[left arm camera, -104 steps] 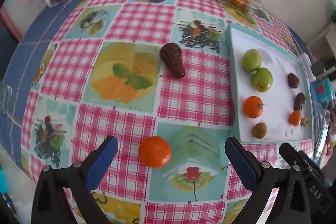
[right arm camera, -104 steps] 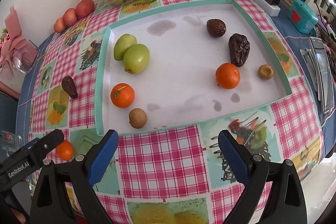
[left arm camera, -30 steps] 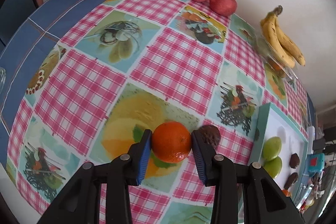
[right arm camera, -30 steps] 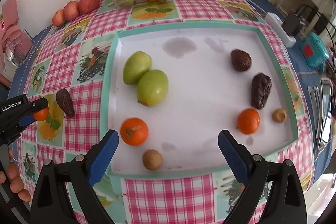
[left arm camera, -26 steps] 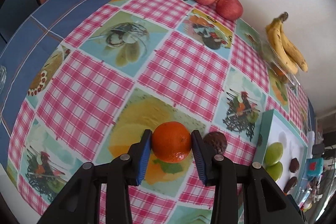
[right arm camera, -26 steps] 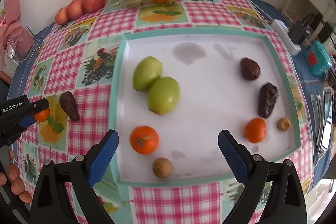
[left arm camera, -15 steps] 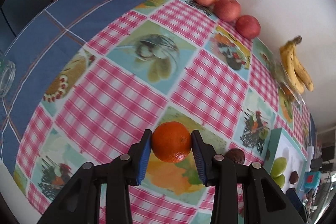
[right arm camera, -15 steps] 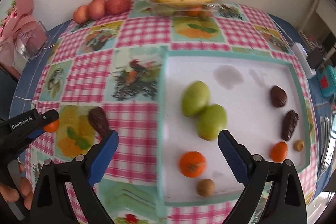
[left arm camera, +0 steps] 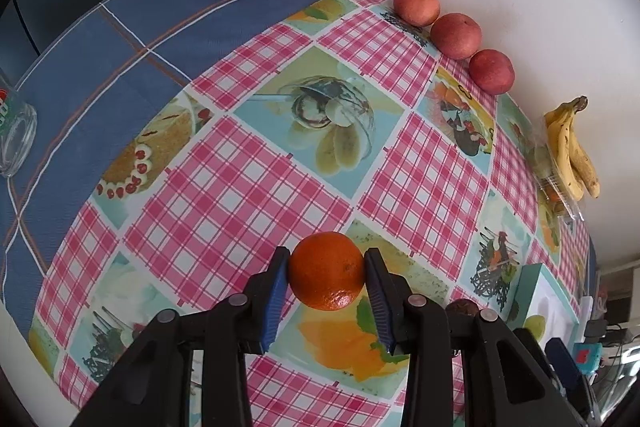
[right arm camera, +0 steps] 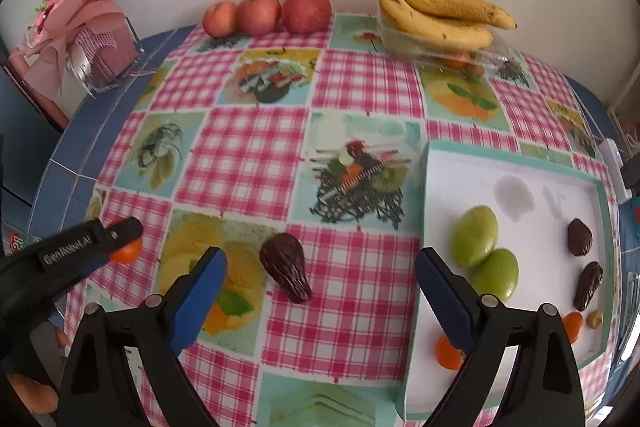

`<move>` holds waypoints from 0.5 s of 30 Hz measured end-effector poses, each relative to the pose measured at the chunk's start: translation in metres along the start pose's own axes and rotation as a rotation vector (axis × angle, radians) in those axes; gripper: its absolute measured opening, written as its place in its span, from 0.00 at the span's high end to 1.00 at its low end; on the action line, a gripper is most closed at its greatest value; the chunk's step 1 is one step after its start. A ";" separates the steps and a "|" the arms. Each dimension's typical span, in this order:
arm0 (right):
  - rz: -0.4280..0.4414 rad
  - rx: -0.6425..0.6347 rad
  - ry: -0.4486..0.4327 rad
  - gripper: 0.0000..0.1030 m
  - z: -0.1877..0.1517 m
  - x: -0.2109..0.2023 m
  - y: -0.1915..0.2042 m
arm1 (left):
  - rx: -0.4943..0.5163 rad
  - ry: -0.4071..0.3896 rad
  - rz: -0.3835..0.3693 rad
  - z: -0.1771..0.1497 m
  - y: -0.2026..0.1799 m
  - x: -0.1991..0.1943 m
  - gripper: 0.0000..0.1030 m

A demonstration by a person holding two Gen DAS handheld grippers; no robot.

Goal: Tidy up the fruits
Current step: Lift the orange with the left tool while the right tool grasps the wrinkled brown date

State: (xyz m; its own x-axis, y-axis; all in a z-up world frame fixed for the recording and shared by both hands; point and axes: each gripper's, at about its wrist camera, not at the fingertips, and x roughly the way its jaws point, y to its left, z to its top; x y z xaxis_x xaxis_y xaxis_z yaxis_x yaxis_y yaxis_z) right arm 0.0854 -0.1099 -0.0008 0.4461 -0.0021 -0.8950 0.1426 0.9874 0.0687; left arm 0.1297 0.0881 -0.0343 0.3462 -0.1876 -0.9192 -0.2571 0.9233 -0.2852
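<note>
At the far left a glass jar [left arm camera: 16,137] stands on the blue cloth, and a clear box with a pink bow [right arm camera: 86,39] sits toward the wall. My left hand-held gripper [left arm camera: 326,281] pinches a mandarin [left arm camera: 326,270] between its blue pads, one pad pressed on each side of the fruit. In my right wrist view that mandarin [right arm camera: 127,251] shows only as an orange sliver under the left gripper's black finger, above the checked cloth near the tabletop's [right arm camera: 256,155] left side.

My right hand-held gripper [right arm camera: 320,287] stands spread wide with nothing between its pads. Just ahead of it, nearer its left pad, a dark wrinkled fruit [right arm camera: 286,267] lies on a pink checked square.

Along the wall three red apples [right arm camera: 266,11] sit in a row, touching. Further right a bunch of bananas [right arm camera: 438,13] rests on top of a clear plastic box [right arm camera: 486,61] with more fruit in it.

On the right is the white tray [right arm camera: 420,267] with a teal rim. Inside it two green fruits [right arm camera: 486,251] touch each other. Two more dark wrinkled fruits [right arm camera: 580,237] lie near its right rim, one behind the other. At the near edge lie two more mandarins [right arm camera: 447,354], partly hidden by my right gripper's finger, with a small brown fruit [right arm camera: 595,318] beside the right one.
</note>
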 end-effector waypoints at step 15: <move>0.003 -0.018 0.066 0.29 0.006 0.037 0.008 | -0.004 0.029 0.037 0.002 0.008 0.018 0.61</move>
State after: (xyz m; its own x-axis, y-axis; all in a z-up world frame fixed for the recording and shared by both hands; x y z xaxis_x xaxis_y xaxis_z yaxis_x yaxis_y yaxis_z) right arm 0.1085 -0.1033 -0.0302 0.3870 0.0104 -0.9220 0.1253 0.9901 0.0638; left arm 0.1359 0.0930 -0.0530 0.3106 -0.1632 -0.9364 -0.2724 0.9286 -0.2522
